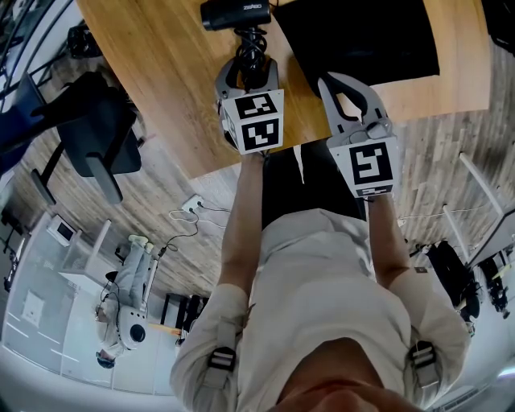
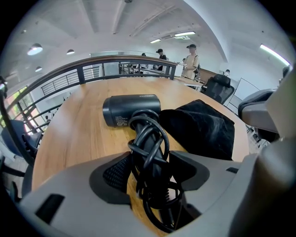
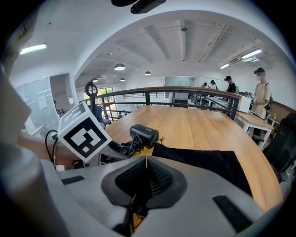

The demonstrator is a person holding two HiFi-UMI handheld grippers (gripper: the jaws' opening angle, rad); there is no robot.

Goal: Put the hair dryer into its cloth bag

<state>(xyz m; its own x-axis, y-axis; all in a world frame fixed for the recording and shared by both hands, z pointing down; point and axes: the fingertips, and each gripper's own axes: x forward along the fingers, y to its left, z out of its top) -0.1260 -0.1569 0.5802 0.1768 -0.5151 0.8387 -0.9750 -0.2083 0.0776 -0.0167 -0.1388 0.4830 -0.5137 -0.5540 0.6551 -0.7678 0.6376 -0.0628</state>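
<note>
A black hair dryer lies on the wooden table, its handle wrapped in its own black cord and pointing toward me. My left gripper straddles that handle, and both pads touch the cord bundle. To its right lies the black cloth bag, flat on the table. My right gripper is shut with its tips at the bag's near left corner. Whether cloth is pinched between them is hidden. In the right gripper view the dryer and bag lie just beyond the shut jaws.
The table's near edge runs just under both grippers. A black office chair stands left of the table on the wood floor. A railing runs along the far side of the table, and people stand further back.
</note>
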